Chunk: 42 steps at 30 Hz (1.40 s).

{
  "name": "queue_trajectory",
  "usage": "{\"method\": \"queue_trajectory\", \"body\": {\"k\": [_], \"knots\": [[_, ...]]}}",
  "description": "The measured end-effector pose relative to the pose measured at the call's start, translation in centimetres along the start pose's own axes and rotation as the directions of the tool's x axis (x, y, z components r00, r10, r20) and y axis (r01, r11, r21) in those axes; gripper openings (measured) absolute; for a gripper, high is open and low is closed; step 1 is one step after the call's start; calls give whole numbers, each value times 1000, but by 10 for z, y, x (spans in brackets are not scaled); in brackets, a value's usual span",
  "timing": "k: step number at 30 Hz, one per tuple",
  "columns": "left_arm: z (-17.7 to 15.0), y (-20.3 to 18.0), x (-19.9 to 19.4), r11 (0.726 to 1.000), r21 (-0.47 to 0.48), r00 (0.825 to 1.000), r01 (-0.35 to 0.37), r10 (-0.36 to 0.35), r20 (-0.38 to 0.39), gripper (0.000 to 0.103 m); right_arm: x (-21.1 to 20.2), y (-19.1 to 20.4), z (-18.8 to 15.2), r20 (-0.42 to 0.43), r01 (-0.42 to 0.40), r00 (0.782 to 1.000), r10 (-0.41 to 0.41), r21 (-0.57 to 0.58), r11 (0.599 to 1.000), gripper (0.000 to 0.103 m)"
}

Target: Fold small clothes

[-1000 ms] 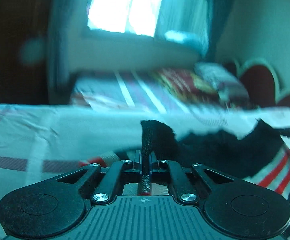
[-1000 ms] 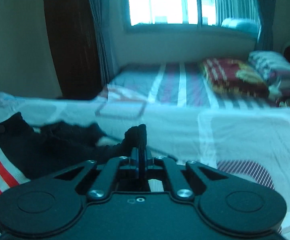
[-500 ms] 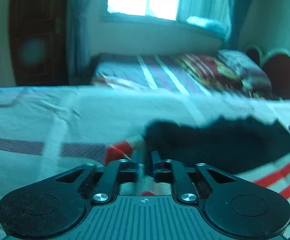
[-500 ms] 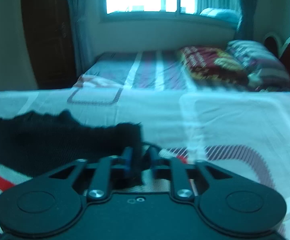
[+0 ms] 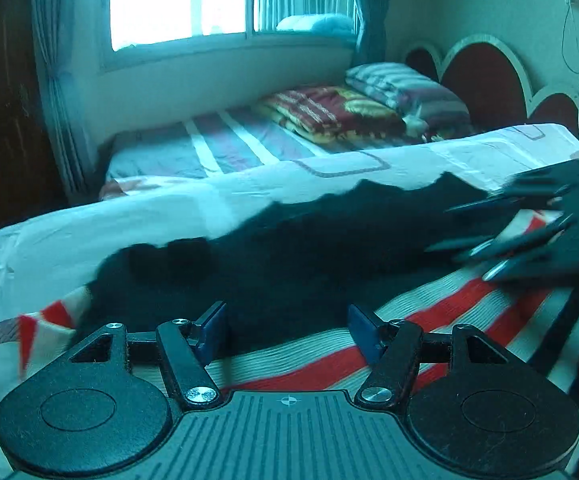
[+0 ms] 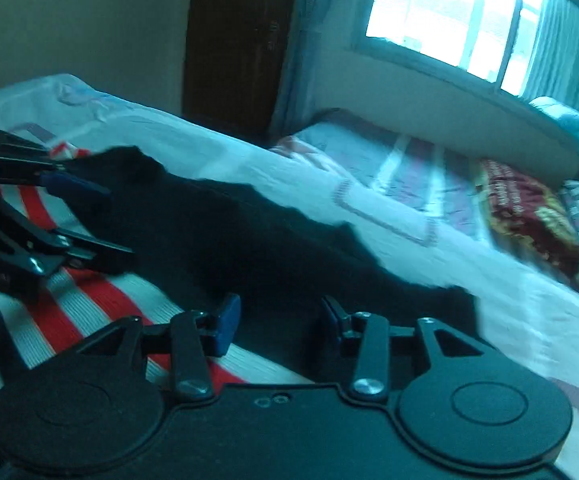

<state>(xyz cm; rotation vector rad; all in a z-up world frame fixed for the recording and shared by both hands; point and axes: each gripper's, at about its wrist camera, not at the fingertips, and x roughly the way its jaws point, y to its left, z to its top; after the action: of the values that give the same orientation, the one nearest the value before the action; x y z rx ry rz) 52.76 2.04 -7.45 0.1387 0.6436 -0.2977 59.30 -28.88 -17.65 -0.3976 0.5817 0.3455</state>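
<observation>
A small knitted garment lies flat on the white bed sheet (image 5: 169, 208). Its black band (image 5: 309, 248) is folded over the cream part with red and dark stripes (image 5: 429, 320). My left gripper (image 5: 287, 332) is open and empty, low over the garment's near left part. My right gripper (image 6: 277, 322) is open and empty over the black band (image 6: 249, 240) at the garment's right end. The right gripper shows blurred at the right edge of the left wrist view (image 5: 529, 224). The left gripper shows at the left of the right wrist view (image 6: 77, 220).
The sheet (image 6: 369, 208) covers the surface I work on. Beyond it stands a bed (image 5: 225, 144) with a red patterned blanket (image 5: 329, 116) and a pillow (image 5: 405, 84). A window (image 5: 181, 0) and a dark wooden door (image 6: 233, 40) are behind.
Both grippers held the black edge and carried it forward over the striped part. Both have let go and opened, and the black band now lies flat.
</observation>
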Motion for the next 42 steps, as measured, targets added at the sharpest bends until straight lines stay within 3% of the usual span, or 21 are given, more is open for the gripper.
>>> {"method": "queue_trajectory", "body": {"k": [2, 4, 5, 7, 10, 12, 18, 21, 24, 27, 29, 33, 39, 41, 42], "knots": [[-8, 19, -4, 999, -11, 999, -38, 39, 7, 66, -14, -35, -20, -19, 41, 999, -39, 97, 994, 50], [-14, 36, -9, 999, -37, 1000, -1, 2, 31, 66, -30, -65, -40, -26, 86, 996, -82, 190, 978, 53], [-12, 40, -12, 999, -41, 999, 2, -1, 36, 66, -38, -77, -46, -23, 61, 998, -57, 254, 965, 54], [-10, 40, -23, 999, -15, 997, -52, 53, 55, 66, -59, -96, -53, 25, 9, 999, -20, 383, 924, 47], [-12, 46, -53, 997, -80, 995, -18, 25, 92, 66, -83, -104, -67, 50, -57, 998, 39, 439, 897, 46], [-22, 45, -71, 995, -84, 995, -44, 52, 91, 66, -95, -106, -80, 50, -116, 993, 105, 476, 872, 46], [-66, 53, -90, 991, -101, 996, -85, 86, 10, 66, -112, -90, -112, 11, -129, 990, 144, 514, 848, 43], [-71, 45, -98, 991, -63, 993, -119, 120, 16, 66, -124, -82, -120, 28, -106, 994, 108, 533, 839, 41], [-76, 45, -115, 987, -103, 992, -120, 124, 33, 66, -145, -77, -133, 56, -85, 996, 65, 566, 820, 38], [-87, 49, -132, 981, -138, 989, -138, 145, 38, 66, -159, -69, -141, 56, -94, 996, 76, 540, 836, 30], [-96, 53, -131, 978, -157, 990, -140, 141, -5, 66, -157, -67, -142, 29, -99, 995, 98, 522, 847, 29], [-103, 57, -125, 972, -192, 990, -138, 132, -44, 66, -160, -62, -135, 33, -74, 997, 66, 475, 877, 17], [-104, 61, -120, 967, -218, 991, -130, 121, -54, 66, -152, -69, -142, -4, -118, 990, 141, 522, 845, 24], [-105, 62, -120, 965, -229, 992, -125, 115, -57, 66, -159, -68, -145, 39, -125, 992, 123, 518, 846, 7], [-104, 63, -120, 965, -228, 991, -131, 121, -57, 66, -165, -67, -145, 58, -123, 992, 108, 512, 850, 7]]}}
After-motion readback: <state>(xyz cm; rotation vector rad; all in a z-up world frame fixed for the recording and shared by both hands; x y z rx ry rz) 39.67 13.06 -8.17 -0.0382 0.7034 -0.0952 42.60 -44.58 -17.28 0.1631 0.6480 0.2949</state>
